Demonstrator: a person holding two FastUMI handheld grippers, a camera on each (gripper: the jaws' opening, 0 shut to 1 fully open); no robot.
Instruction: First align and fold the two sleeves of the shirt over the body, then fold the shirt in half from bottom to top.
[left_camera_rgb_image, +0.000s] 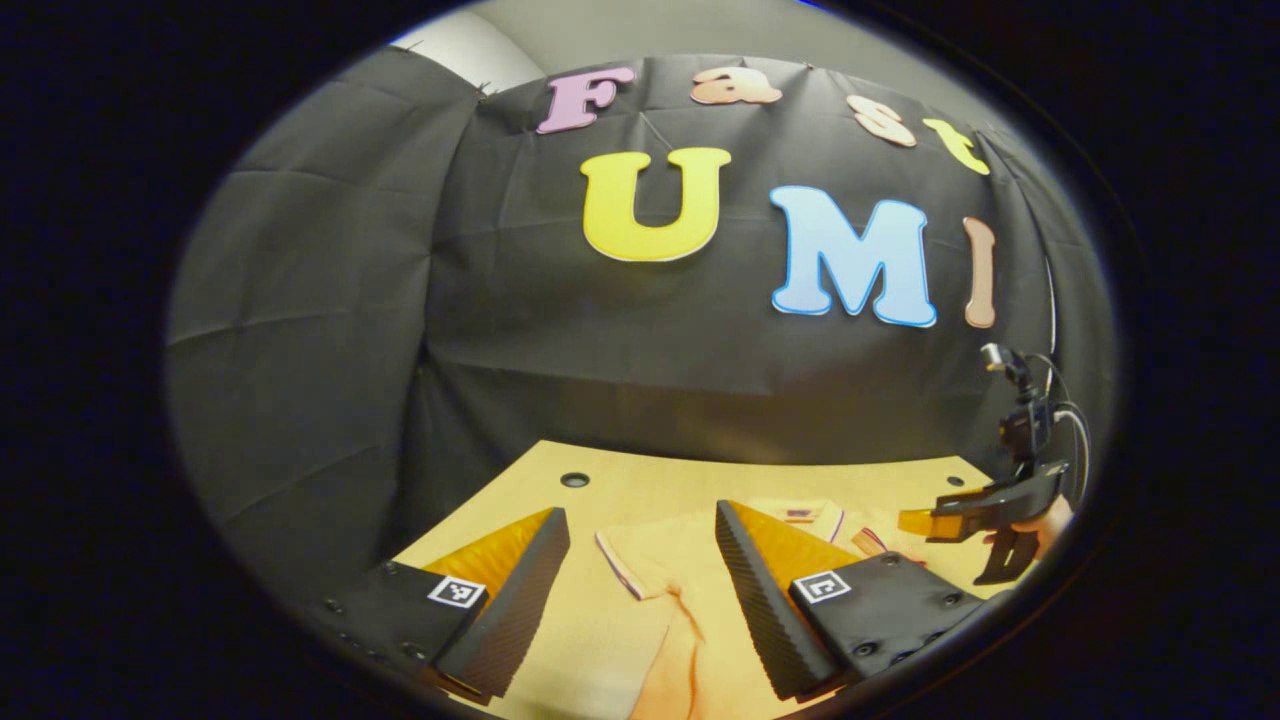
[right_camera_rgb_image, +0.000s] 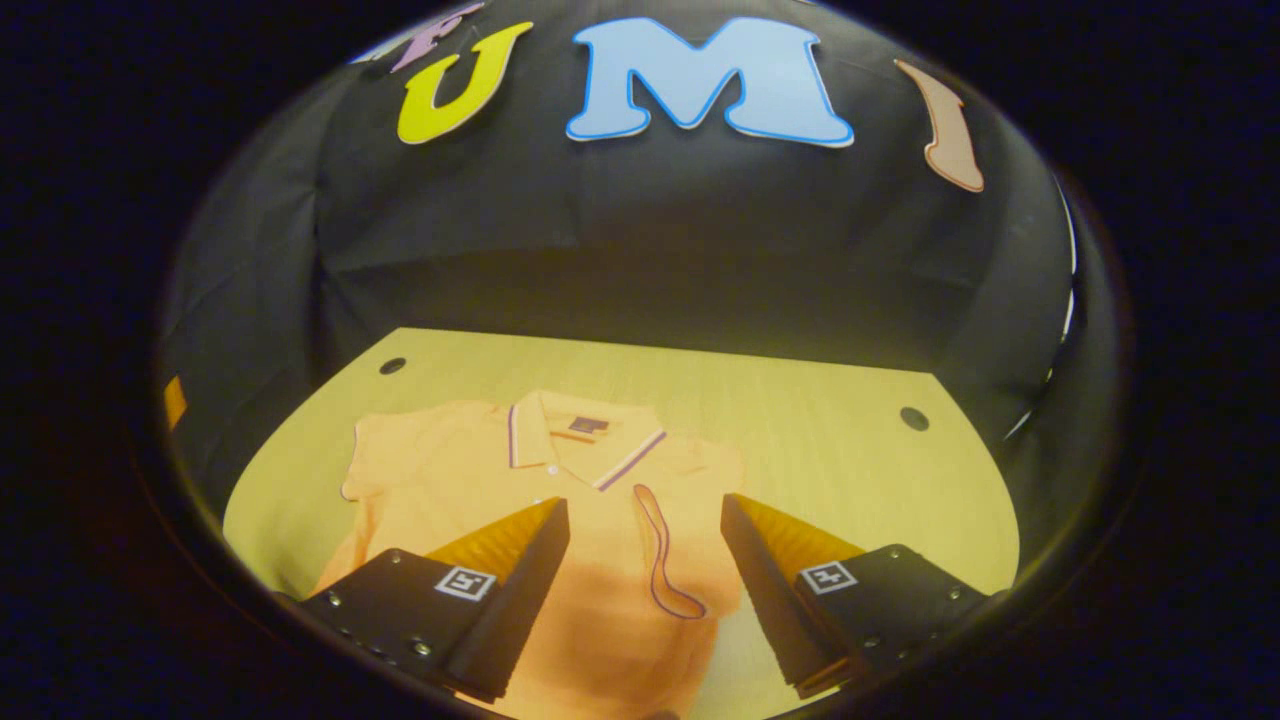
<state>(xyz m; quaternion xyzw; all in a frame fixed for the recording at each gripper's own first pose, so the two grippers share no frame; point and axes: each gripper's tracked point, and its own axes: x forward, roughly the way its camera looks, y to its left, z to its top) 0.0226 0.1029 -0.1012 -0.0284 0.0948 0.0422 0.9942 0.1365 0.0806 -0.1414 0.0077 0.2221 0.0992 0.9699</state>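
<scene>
Lying flat on the wooden tabletop (right_camera_rgb_image: 800, 400), the orange shirt (right_camera_rgb_image: 560, 480) has its collar (right_camera_rgb_image: 585, 440) toward the booth's black wall. In the right gripper view its right-hand sleeve (right_camera_rgb_image: 665, 560) is folded across the body, its trimmed edge looping over the chest, while the sleeve on the left of that view (right_camera_rgb_image: 375, 455) is spread out. The right tool (right_camera_rgb_image: 645, 540) hangs above the shirt's lower body with fingers wide apart, holding nothing. The left tool (left_camera_rgb_image: 640, 550) is likewise spread and empty, over the shirt's spread sleeve. In the left gripper view the right tool shows at the far right, held by a hand (left_camera_rgb_image: 1045, 520).
</scene>
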